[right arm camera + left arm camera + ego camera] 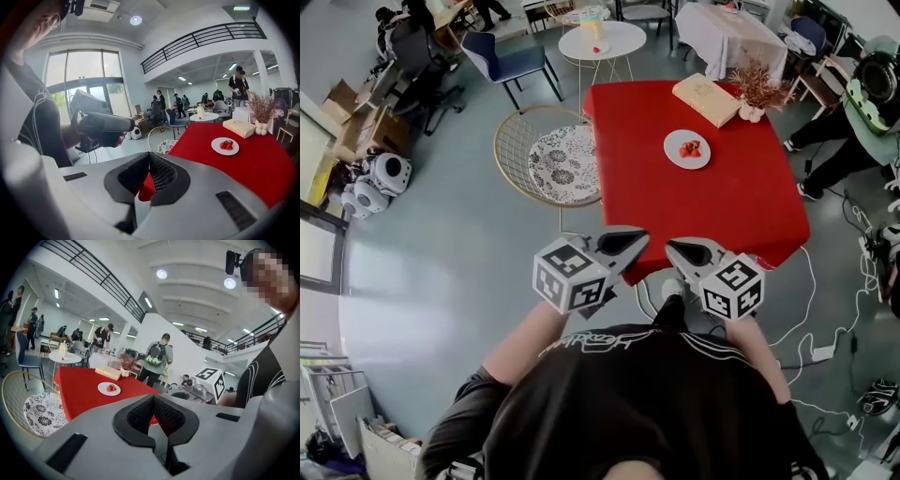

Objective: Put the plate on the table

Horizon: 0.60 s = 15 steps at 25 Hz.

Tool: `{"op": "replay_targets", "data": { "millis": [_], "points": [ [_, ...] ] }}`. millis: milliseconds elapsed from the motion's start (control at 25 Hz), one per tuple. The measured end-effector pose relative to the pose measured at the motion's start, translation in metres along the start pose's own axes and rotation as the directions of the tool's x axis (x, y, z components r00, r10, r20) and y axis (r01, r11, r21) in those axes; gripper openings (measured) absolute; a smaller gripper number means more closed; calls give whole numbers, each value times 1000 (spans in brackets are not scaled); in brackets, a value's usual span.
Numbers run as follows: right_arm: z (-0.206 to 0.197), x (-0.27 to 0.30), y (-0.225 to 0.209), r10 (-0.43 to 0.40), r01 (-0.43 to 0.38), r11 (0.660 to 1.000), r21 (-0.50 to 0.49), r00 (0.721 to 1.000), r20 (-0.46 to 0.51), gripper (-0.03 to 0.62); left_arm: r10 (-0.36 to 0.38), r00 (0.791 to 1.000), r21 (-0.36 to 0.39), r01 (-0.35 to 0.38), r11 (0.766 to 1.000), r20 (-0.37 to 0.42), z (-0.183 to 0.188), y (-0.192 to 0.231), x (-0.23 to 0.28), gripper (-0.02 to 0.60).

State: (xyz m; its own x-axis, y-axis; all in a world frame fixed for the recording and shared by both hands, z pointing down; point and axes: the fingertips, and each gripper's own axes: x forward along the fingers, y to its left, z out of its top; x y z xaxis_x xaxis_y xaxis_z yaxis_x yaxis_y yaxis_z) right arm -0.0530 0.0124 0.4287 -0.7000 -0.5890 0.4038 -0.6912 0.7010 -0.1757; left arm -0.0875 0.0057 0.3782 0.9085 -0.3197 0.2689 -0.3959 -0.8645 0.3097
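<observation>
Head view: left gripper (639,238) and right gripper (671,247) are held near the person's chest, seemingly idle because the plate (675,157) with strawberries (690,148) already sits on the red surface (741,211), well beyond the fingers (623,246).

Left gripper view: fingers pressed together, empty; plate ahead-left.

Right gripper view: fingers closed, empty; bare surface rings the plate.
</observation>
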Motion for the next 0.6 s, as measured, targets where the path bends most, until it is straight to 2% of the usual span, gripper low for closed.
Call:
{"op": "replay_targets", "data": {
  "millis": [280, 600],
  "points": [
    [-20, -5, 29, -14, 15, 1000, 7, 1000, -27, 7, -3, 1000, -18, 3, 1000, -18, -28, -12, -15, 8],
    [-27, -19, 43, -14, 14, 1000, 18, 1000, -1, 6, -2, 999, -9, 2, 1000, -32, -43, -26, -15, 8]
  ]
}}
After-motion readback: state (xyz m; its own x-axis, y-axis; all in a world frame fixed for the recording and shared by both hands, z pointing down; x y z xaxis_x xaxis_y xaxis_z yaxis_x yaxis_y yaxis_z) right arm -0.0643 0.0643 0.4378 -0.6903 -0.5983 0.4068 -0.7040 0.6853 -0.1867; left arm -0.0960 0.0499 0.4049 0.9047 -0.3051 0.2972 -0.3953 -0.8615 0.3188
